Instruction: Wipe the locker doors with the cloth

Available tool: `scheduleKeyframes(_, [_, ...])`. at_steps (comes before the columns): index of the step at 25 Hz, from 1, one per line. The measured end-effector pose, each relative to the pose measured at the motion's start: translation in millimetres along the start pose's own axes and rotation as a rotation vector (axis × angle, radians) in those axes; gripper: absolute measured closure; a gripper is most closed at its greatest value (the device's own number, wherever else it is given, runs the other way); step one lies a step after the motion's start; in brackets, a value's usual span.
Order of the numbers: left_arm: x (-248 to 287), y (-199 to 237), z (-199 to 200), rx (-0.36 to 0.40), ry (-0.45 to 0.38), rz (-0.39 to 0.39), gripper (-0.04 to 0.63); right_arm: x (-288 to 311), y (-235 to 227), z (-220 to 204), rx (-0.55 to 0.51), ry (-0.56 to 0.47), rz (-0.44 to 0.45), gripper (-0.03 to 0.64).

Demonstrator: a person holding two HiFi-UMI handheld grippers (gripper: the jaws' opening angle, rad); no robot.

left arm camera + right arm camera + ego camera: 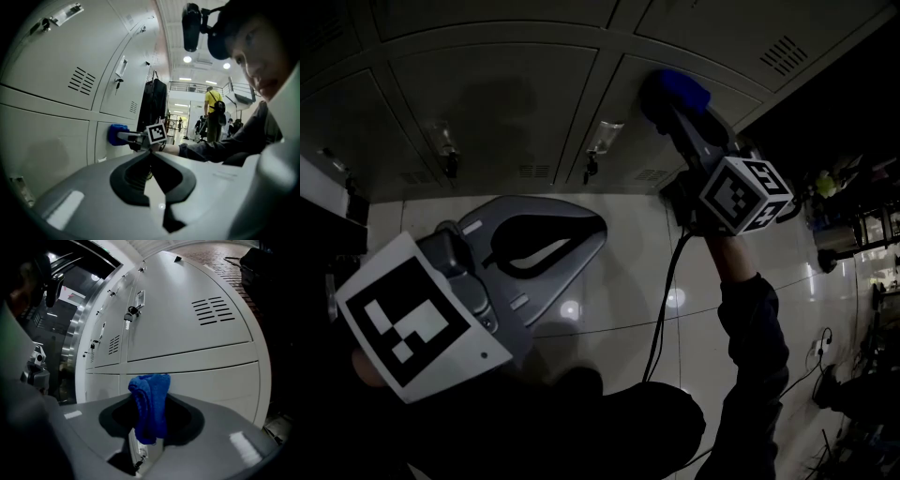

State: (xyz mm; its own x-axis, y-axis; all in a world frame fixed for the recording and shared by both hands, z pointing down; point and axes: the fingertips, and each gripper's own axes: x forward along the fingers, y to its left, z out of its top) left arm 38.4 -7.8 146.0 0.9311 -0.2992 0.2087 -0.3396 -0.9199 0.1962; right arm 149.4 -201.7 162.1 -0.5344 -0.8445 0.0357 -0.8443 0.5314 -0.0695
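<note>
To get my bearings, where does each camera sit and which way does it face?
Head view: on the person's head, looking down at locker doors and floor; left gripper, right gripper and right sleeve show.
Left gripper view: on that gripper, facing along the lockers; its shut jaws show.
Right gripper view: on that gripper, facing the doors; its jaws grip the blue cloth.
Shared: all show the cloth.

The head view looks steeply down the locker doors (487, 94) from above. The left gripper view sits farther from the doors, looking along them. The right gripper view faces them at close range. All three catch the cloth (680, 89).
</note>
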Motion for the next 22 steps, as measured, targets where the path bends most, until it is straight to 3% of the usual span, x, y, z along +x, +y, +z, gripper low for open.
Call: scheduleKeyframes(22, [12,9,-9,-0.004,0.021,-0.017,0.617,-83,-133,-2,0.036,0.032,-0.274,0.476])
